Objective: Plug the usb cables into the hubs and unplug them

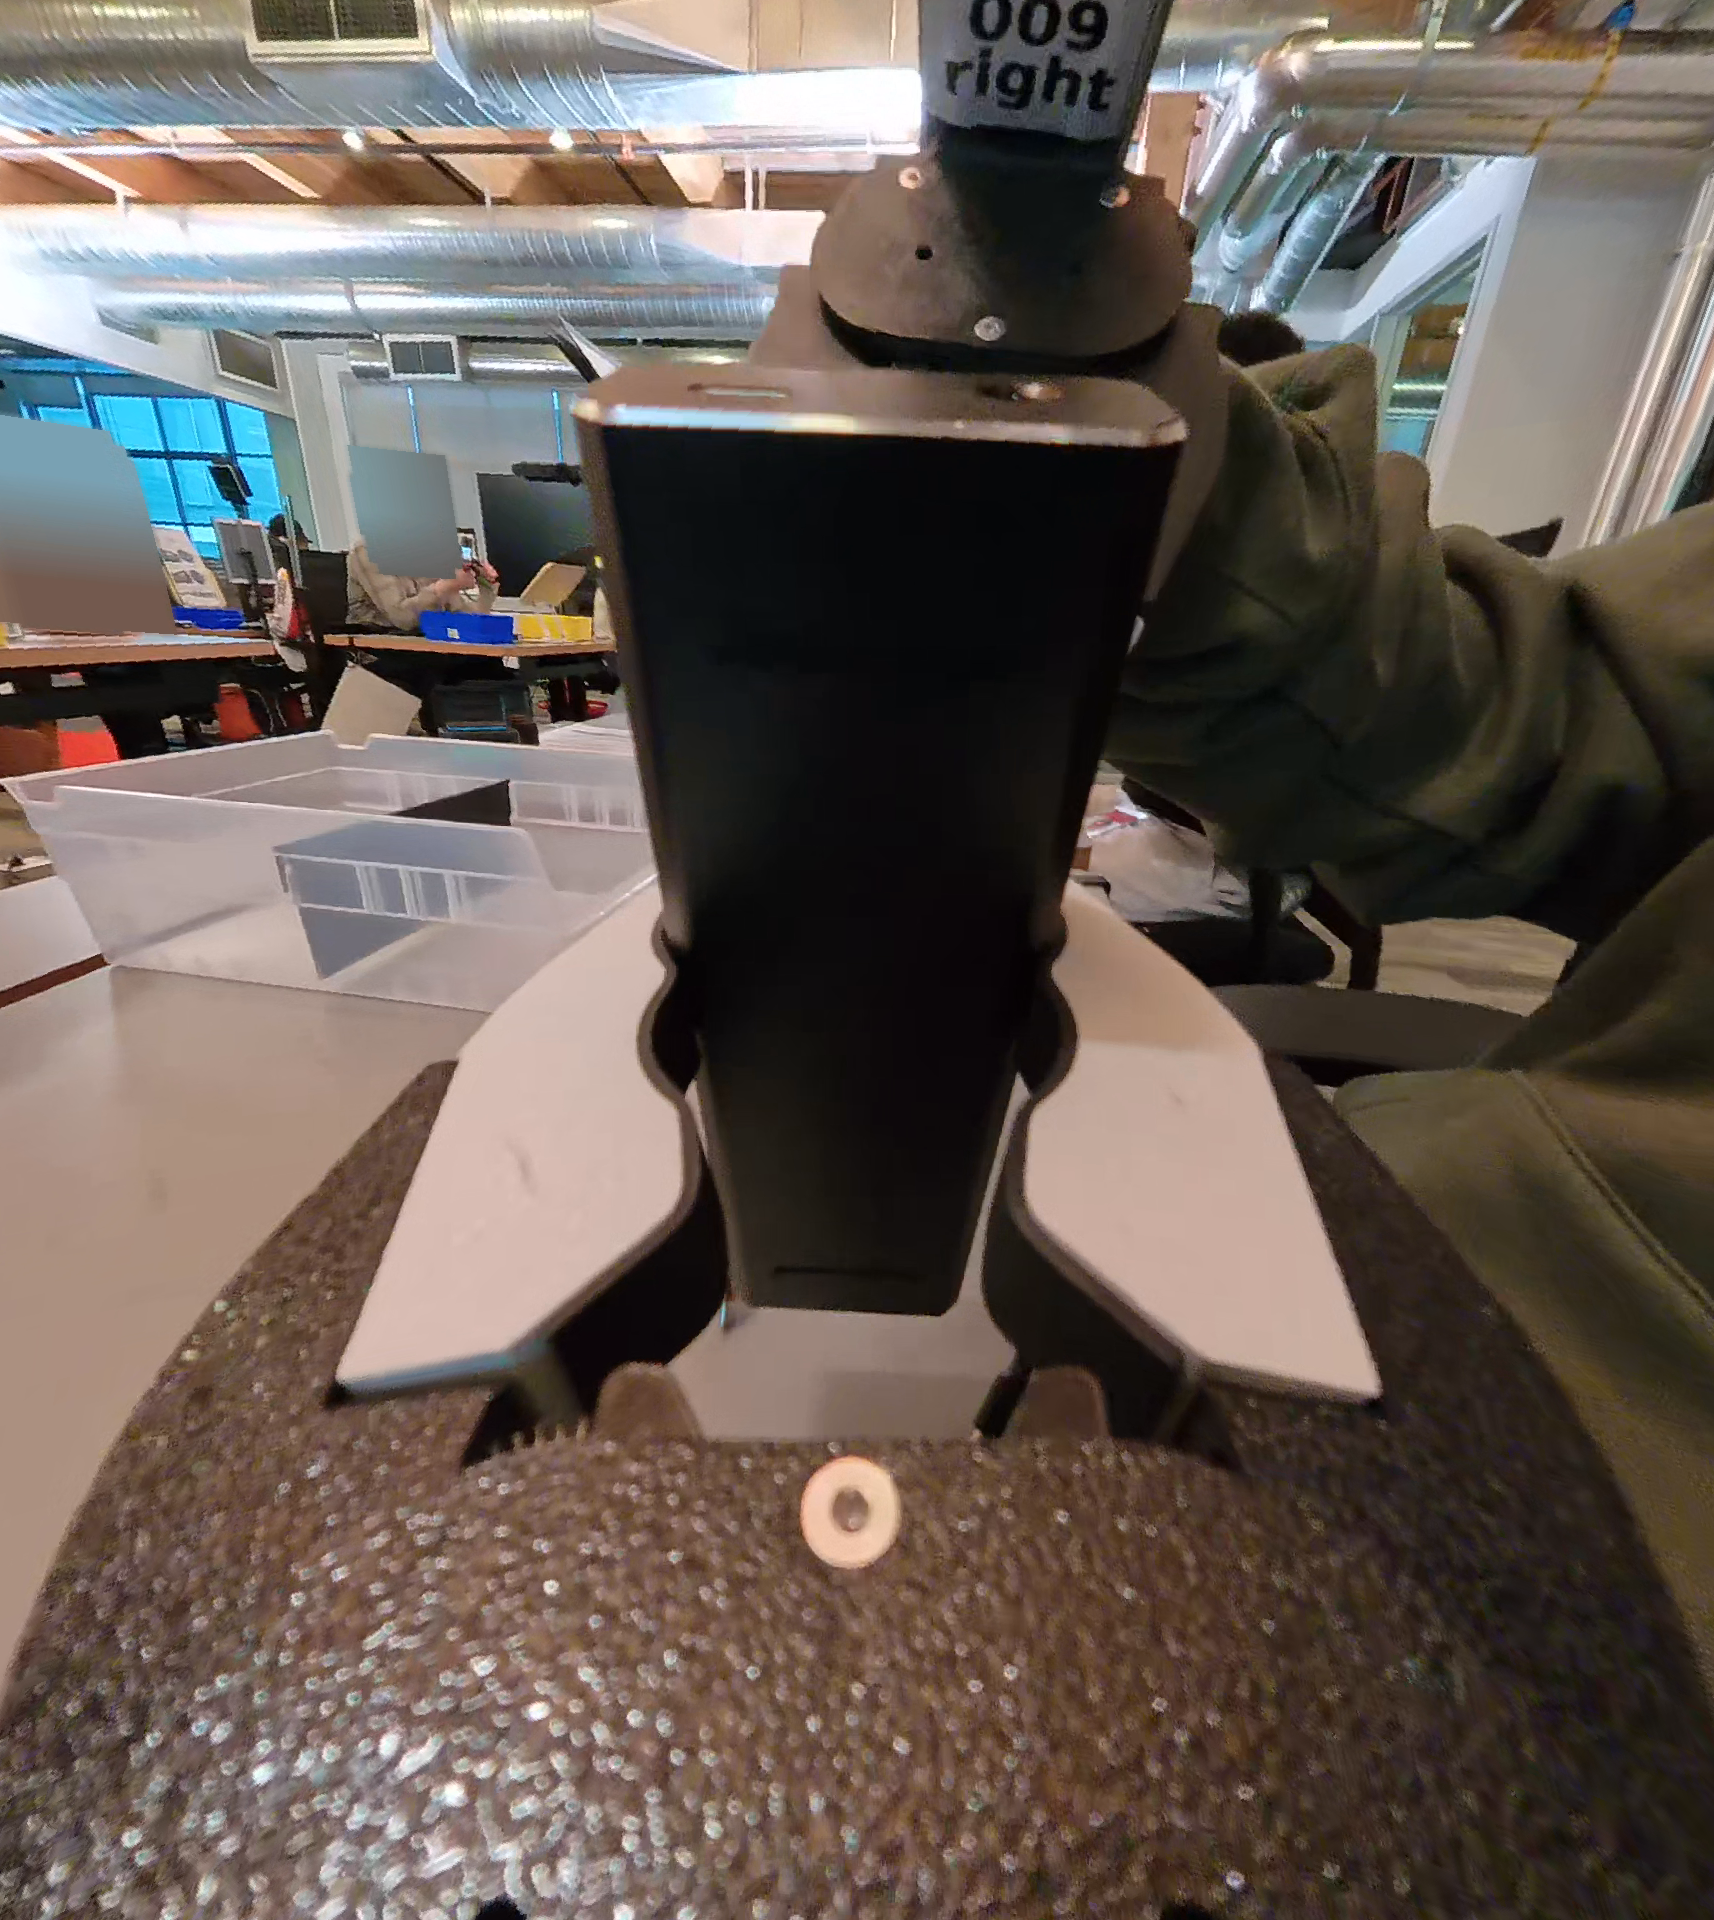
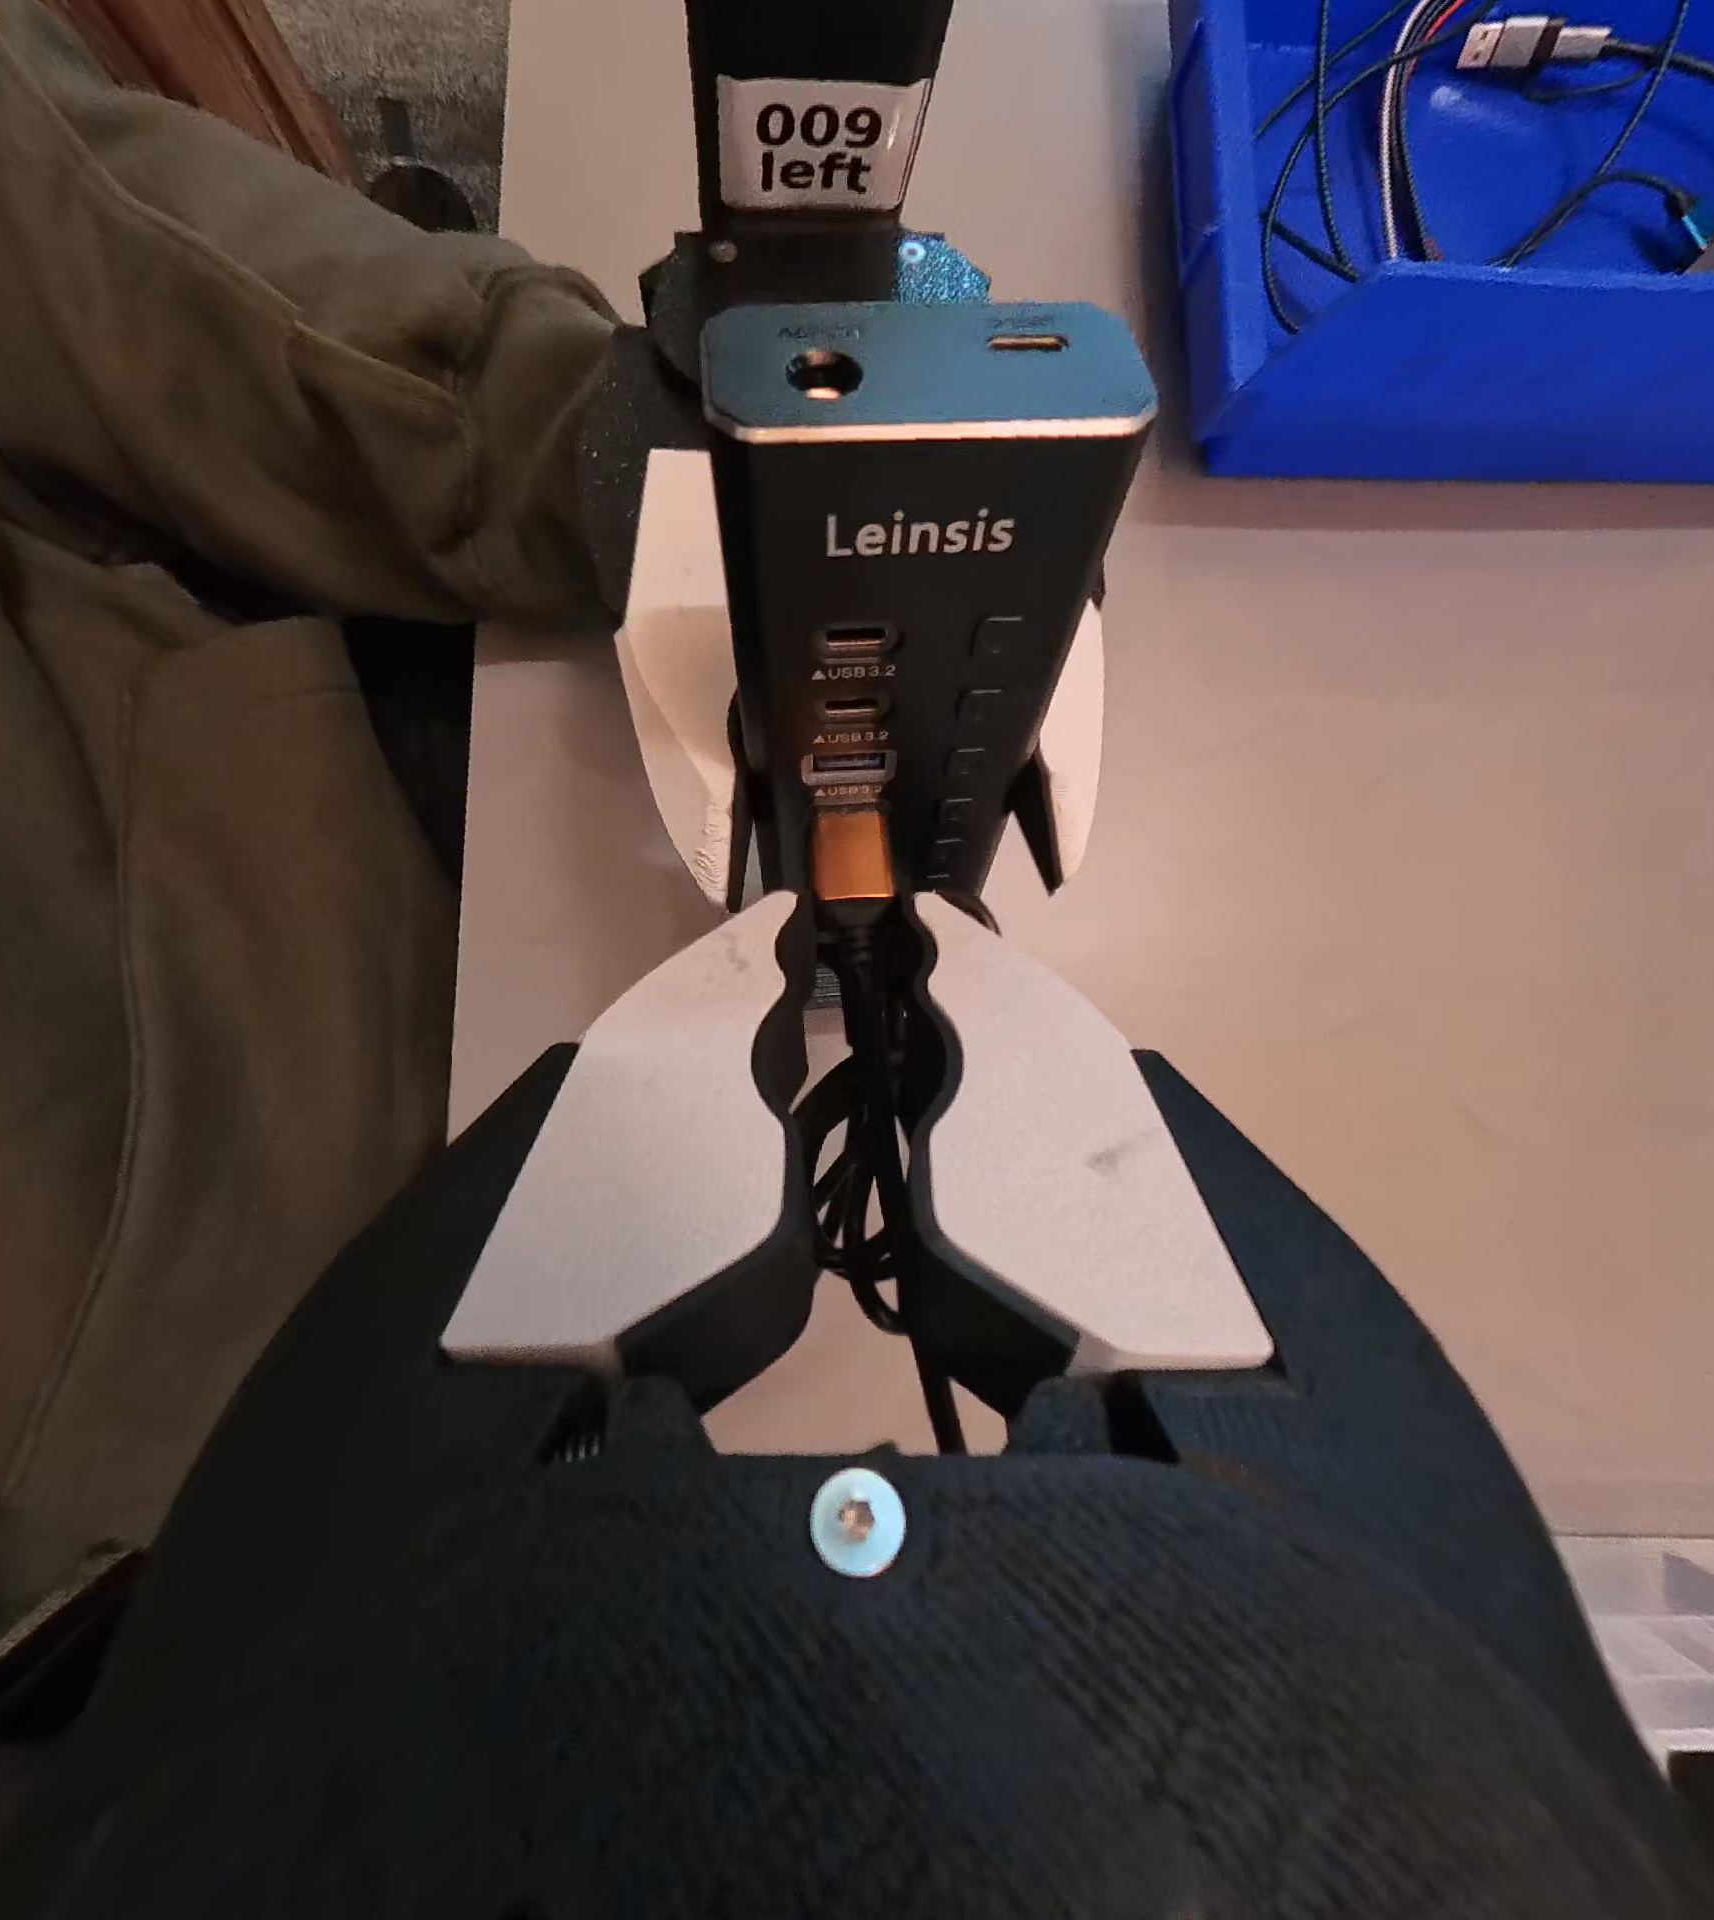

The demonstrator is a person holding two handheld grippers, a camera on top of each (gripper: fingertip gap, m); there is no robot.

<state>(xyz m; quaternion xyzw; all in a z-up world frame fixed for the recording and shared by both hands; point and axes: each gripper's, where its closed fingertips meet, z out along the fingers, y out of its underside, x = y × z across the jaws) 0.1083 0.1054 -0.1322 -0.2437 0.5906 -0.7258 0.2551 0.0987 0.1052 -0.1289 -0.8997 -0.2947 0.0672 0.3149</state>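
You are holding the black USB hub in your left gripper, its white fingers pressing on the hub's two long sides near one end, so the hub is standing out along the fingers' line, lifted clear of the tabletop. From the right wrist view the hub's long axis is running straight away from your right gripper, port face towards that camera, with the row of ports stepping toward you and a column of small buttons beside them.

Your right fingers are standing narrow around the black cable, just behind its copper-coloured plug. They seem to be pinching it, though the contact itself is hidden. The plug is sitting at the nearest port, apparently seated or nearly so; I cannot tell how deep. So the coming move is turning on one line: plug, port and right fingers are all lying on the hub's long side-to-side centre, and any push or pull should be going square to the port face, the left gripper bracing.

A blue bin of spare cables is lying beyond on the right.
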